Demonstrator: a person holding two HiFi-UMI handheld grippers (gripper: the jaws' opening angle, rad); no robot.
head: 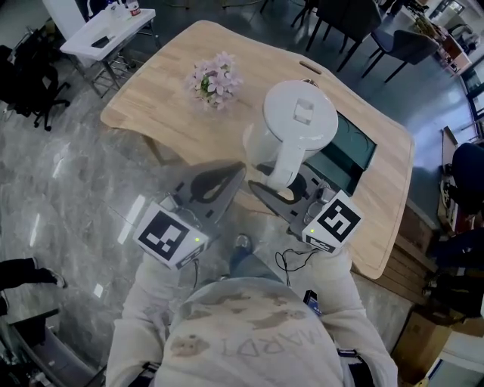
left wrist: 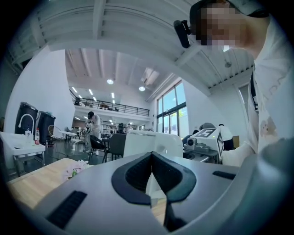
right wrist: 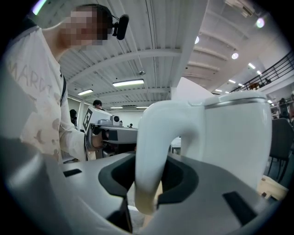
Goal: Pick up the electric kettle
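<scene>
The white electric kettle [head: 300,121] hangs above the wooden table [head: 166,113], lid up. My right gripper [head: 283,193] is shut on its curved handle [head: 286,162] from the near side. In the right gripper view the handle [right wrist: 151,156] runs down between the dark pads [right wrist: 181,176], with the kettle body [right wrist: 234,137] just beyond. My left gripper [head: 231,180] is level, just left of the kettle and apart from it. Its jaws meet at the tips with nothing between them. In the left gripper view the kettle [left wrist: 151,143] shows past the left gripper [left wrist: 151,158].
A bunch of pale pink flowers [head: 214,82] lies on the table left of the kettle. A dark rectangular tray [head: 349,151] sits under and right of the kettle. A white side table [head: 106,34] and dark chairs [head: 340,19] stand beyond the table on the grey floor.
</scene>
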